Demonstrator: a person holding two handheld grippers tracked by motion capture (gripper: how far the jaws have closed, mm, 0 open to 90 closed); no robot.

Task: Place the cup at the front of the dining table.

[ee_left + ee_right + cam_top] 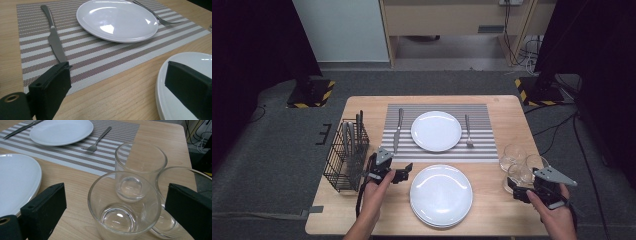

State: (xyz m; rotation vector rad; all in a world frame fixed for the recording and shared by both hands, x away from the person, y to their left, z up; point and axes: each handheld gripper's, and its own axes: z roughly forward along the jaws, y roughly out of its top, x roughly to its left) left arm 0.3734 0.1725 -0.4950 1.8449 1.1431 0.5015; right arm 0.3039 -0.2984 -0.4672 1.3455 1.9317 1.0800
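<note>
A stack of white plates (441, 194) sits at the table's front middle. My left gripper (406, 172) is open at its left rim; in the left gripper view (120, 92) one jaw hangs over the stack (175, 105) and the other over bare wood. Another white plate (436, 130) lies on a striped placemat (482, 150), with a knife (397, 129) to its left and a fork (468, 131) to its right. Three clear glasses stand at the right. My right gripper (515, 191) is open, its jaws on either side of the nearest glass (123, 205) without closing on it.
A black wire basket (346, 160) holding several pieces of cutlery stands at the table's left edge. Behind the nearest glass are a second glass (141, 167) and a third (175, 177), close together. The table's right edge is just beyond them.
</note>
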